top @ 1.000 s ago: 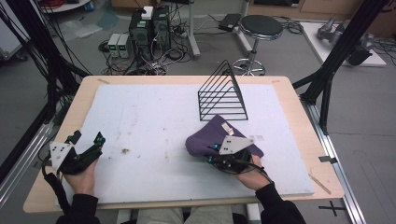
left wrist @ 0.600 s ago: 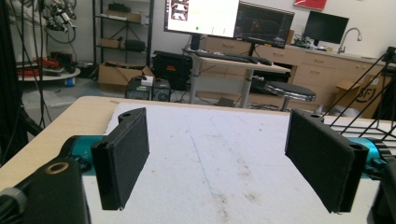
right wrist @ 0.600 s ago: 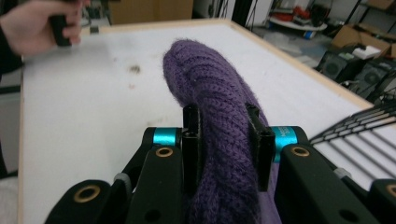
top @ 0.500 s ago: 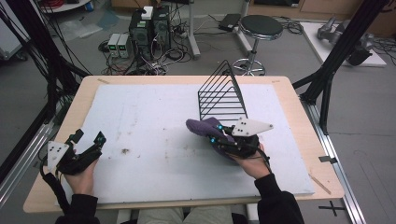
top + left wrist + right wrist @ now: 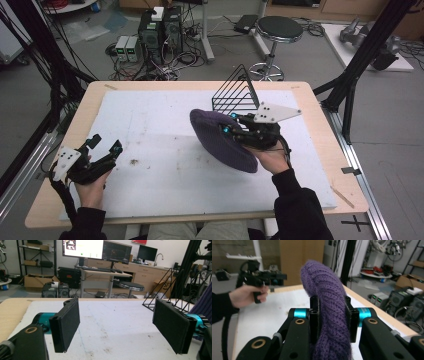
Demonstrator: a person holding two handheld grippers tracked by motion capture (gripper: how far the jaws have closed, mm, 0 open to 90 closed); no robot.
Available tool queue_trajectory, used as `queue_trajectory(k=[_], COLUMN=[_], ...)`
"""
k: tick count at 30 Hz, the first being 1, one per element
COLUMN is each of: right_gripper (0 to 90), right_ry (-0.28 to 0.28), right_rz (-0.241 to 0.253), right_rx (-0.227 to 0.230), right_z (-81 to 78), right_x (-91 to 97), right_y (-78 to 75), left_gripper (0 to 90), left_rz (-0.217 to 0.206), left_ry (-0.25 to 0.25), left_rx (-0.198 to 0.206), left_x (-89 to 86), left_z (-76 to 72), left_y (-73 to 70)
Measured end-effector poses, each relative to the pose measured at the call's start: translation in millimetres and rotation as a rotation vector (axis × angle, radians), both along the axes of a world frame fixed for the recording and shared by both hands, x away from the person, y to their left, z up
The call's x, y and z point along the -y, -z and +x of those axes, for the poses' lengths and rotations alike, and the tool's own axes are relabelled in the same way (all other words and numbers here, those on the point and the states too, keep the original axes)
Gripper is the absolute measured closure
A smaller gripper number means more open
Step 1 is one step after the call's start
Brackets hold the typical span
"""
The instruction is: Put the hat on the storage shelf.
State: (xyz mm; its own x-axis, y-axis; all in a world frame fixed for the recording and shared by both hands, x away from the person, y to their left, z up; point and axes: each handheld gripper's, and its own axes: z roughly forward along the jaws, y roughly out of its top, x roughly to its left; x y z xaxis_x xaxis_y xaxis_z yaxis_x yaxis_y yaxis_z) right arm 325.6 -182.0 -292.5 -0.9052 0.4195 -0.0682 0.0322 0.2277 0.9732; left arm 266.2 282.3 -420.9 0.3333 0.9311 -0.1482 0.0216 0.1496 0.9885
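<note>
A purple knitted hat point(image 5: 220, 141) hangs above the white board, pinched by my right gripper point(image 5: 231, 125), which is shut on its edge. In the right gripper view the knit point(image 5: 329, 312) is squeezed between the two black pads and bulges above them. A black wire rack point(image 5: 236, 93) stands just behind the hat at the board's far side. My left gripper point(image 5: 104, 145) rests low over the board's near left corner, open with nothing between its wide-set pads point(image 5: 66, 323). The rack point(image 5: 165, 293) also appears at the right of the left gripper view.
The white board point(image 5: 165, 165) lies on a wooden table point(image 5: 320, 125). Behind the table stand a stool point(image 5: 280, 30), computer boxes point(image 5: 160, 27) and tangled cables. Black frame posts point(image 5: 360, 65) rise at the right.
The right gripper has lifted the purple hat off the board and turned it; the hat now hangs in the air. The left gripper has stayed in place.
</note>
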Motion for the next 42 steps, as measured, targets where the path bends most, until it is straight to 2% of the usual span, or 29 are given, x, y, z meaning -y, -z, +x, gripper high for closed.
queue_trajectory(k=[6, 9, 12, 14, 15, 17, 24, 34, 39, 41, 42], right_gripper=[72.2, 72.1, 71.9, 71.6, 71.5, 71.4, 71.0, 71.3, 71.6, 72.2, 72.4], right_ry=[-0.049, -0.074, -0.104, -0.116, -0.122, -0.135, -0.167, -0.224, -0.255, -0.261, -0.263], right_rz=[0.050, 0.066, 0.075, 0.073, 0.075, 0.079, 0.065, 0.066, 0.067, 0.073, 0.073], right_rx=[0.011, 0.016, 0.017, 0.024, 0.025, 0.025, 0.030, 0.023, 0.021, 0.012, 0.010], right_z=[5.8, 8.5, 10.7, 11.5, 11.7, 11.6, 10.2, 11.5, 12.7, 12.2, 12.3], right_x=[-8.6, -13.9, -19.8, -23.4, -25.6, -29.3, -42.6, -56.4, -61.7, -63.9, -64.9], right_y=[-21.6, -32.1, -41.3, -46.0, -48.3, -52.0, -61.1, -69.0, -73.1, -73.8, -74.0], left_gripper=[22.1, 22.1, 22.1, 21.6, 21.6, 21.5, 20.6, 16.1, 16.2, 16.2, 16.2], left_rz=[-0.007, -0.024, -0.024, -0.027, -0.031, -0.028, -0.017, 0.051, 0.091, 0.086, 0.082], left_ry=[0.033, 0.078, 0.120, 0.170, 0.225, 0.290, 0.373, 0.555, 0.637, 0.665, 0.679], left_rx=[0.010, 0.013, 0.016, 0.021, 0.028, 0.032, 0.047, -0.015, -0.090, -0.105, -0.100], left_x=[-1.4, -1.4, -1.2, -1.9, -3.0, -4.0, -0.1, 21.2, 34.3, 37.6, 39.1], left_z=[0.3, 2.2, 4.2, 6.4, 8.5, 10.9, 17.1, 38.6, 54.6, 59.5, 61.8], left_y=[-7.3, -11.5, -15.8, -19.0, -20.4, -22.7, -32.9, -49.9, -54.4, -57.1, -58.8])
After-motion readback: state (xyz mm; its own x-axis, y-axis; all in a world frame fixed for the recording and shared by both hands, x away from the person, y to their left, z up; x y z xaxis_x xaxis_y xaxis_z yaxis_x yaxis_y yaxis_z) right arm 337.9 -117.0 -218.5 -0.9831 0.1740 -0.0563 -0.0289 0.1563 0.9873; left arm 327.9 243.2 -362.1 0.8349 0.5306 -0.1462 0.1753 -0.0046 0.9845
